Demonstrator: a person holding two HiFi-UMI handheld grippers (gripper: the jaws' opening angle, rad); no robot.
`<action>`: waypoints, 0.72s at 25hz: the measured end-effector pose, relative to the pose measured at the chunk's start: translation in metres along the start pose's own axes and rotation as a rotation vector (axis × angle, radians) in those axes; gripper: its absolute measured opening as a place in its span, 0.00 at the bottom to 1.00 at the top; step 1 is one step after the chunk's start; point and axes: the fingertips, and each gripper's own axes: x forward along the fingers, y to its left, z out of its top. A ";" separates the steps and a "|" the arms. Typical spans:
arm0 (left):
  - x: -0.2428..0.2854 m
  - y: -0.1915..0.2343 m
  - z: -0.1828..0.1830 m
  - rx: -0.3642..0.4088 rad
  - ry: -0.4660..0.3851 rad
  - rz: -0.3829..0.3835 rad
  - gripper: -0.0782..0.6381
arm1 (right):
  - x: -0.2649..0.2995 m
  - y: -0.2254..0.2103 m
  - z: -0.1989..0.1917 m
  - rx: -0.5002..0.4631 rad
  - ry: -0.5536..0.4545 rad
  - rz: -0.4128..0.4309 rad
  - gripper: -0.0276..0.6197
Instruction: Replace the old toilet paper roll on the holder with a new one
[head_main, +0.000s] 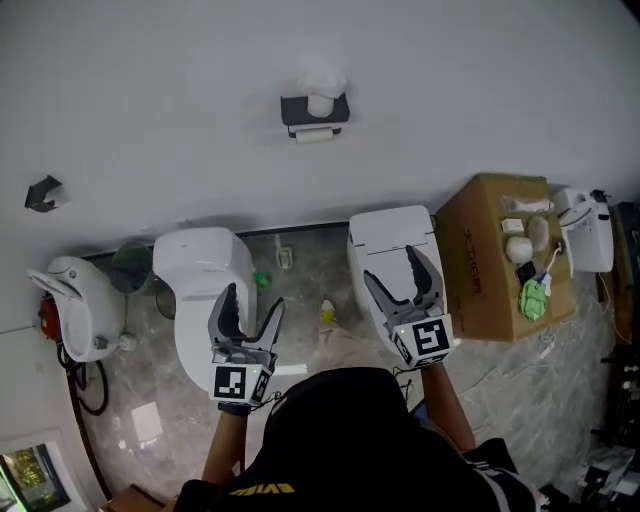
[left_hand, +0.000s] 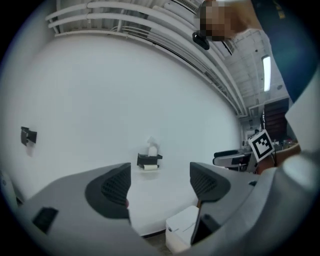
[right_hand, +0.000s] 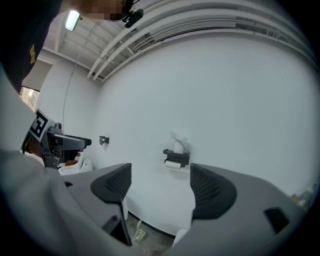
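Observation:
A black toilet paper holder (head_main: 315, 110) hangs on the white wall, with a thin white roll (head_main: 314, 135) under it and a white wad of paper (head_main: 322, 92) on top. Both grippers are far short of it, held level and pointing at the wall. My left gripper (head_main: 253, 298) is open and empty over the left toilet. My right gripper (head_main: 392, 265) is open and empty over the right toilet. In the left gripper view the holder (left_hand: 149, 160) shows small between the jaws of the left gripper (left_hand: 160, 185). In the right gripper view the holder (right_hand: 177, 157) lies between the jaws of the right gripper (right_hand: 160, 185).
Two white toilets (head_main: 203, 268) (head_main: 392, 232) stand against the wall. A cardboard box (head_main: 490, 262) holding rolls and small items sits at the right, beside a white device (head_main: 588, 232). A white fixture (head_main: 75, 300) and a bin (head_main: 130, 268) are at the left. A small black wall fitting (head_main: 43, 193) hangs there.

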 end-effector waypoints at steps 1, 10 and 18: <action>0.020 0.004 0.008 0.011 0.002 0.006 0.64 | 0.017 -0.011 0.003 -0.009 0.003 0.013 0.61; 0.151 0.038 0.048 0.081 -0.037 0.045 0.64 | 0.133 -0.092 0.022 -0.026 -0.032 0.058 0.60; 0.193 0.054 0.032 0.082 -0.039 0.036 0.63 | 0.171 -0.097 0.008 -0.079 -0.009 0.085 0.59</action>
